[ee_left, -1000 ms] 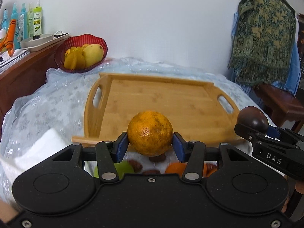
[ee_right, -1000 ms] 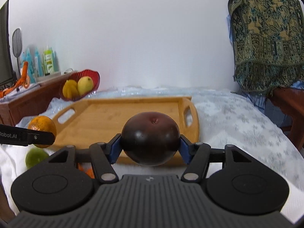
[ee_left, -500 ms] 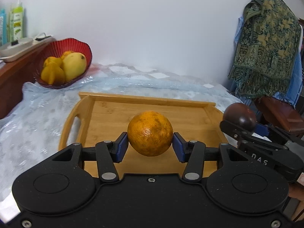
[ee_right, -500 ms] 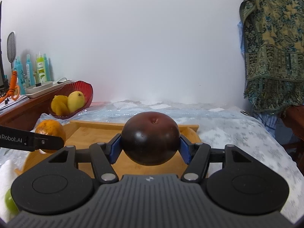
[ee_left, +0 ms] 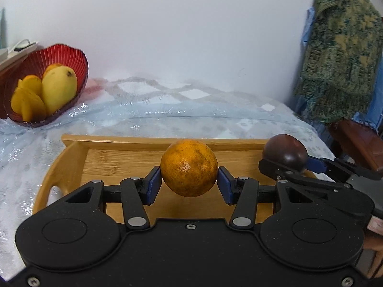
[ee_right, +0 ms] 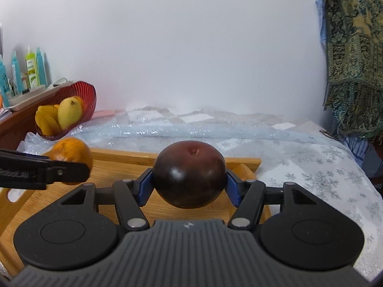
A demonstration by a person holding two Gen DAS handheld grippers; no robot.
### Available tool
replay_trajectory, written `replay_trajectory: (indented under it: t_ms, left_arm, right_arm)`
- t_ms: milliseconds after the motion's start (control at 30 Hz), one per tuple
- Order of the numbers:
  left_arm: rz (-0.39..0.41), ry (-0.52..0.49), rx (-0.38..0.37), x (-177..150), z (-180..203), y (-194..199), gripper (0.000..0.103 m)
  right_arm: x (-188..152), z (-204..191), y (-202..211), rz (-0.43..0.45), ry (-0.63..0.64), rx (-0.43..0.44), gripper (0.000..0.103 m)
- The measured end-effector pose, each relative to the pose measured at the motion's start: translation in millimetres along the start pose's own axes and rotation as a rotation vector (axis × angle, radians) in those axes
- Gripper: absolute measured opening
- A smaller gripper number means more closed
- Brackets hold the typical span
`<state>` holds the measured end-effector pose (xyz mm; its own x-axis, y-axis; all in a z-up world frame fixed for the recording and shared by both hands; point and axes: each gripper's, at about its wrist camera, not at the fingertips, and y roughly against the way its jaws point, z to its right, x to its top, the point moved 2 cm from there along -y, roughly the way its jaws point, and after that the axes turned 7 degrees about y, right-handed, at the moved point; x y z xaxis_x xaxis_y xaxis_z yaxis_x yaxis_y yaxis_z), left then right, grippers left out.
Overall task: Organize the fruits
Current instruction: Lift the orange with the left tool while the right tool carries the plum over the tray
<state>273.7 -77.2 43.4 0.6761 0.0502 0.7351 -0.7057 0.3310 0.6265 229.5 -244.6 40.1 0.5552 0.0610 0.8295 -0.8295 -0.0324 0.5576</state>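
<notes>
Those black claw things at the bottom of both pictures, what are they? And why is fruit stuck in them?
They are grabbing tools, and a person holds one in each hand. Each tool has a little camera looking forward along its two fingers, so you get one picture per tool. In the left tool's picture, the left gripper squeezes an orange between its blue fingers. In the right tool's picture, the right gripper squeezes a dark purple fruit. Both fruits hang above a wooden tray that sits on a shiny tablecloth. Behind, a red basket holds yellow mangoes.
</notes>
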Motion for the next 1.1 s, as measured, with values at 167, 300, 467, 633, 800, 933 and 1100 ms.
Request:
replay_trajectory:
  t_ms: [167, 300, 467, 633, 800, 933, 1100]
  left_arm:
    - [-0.01, -0.01, 0.012, 3.1, 3.4, -20.8, 0.048]
    - [-0.028, -0.007, 0.024, 3.9, 3.5, -32.5, 0.048]
    - [-0.045, -0.003, 0.031, 2.1, 4.1, -41.5, 0.048]
    - [-0.052, -0.028, 0.037, -2.0, 7.5, -45.8, 0.048]
    - [-0.054, -0.04, 0.039, -3.6, 8.2, -48.3, 0.048]
    - [-0.052, -0.053, 0.041, -3.5, 9.2, -48.6, 0.048]
    - [-0.051, -0.061, 0.042, -4.0, 9.5, -48.5, 0.048]
  right_arm:
    - [1.5, 5.0, -10.4, -0.022, -0.004, 0.003, 0.065]
    - [4.1, 10.0, -15.7, -0.045, -0.023, 0.014, 0.065]
    - [6.4, 13.3, -22.9, -0.072, -0.032, 0.005, 0.065]
    - [7.2, 15.6, -30.0, -0.097, -0.041, -0.001, 0.065]
    - [7.5, 13.6, -34.3, -0.114, -0.03, -0.002, 0.065]
    - [8.0, 12.8, -34.5, -0.111, -0.024, -0.002, 0.065]
    - [8.1, 12.9, -34.3, -0.114, -0.025, 0.0, 0.065]
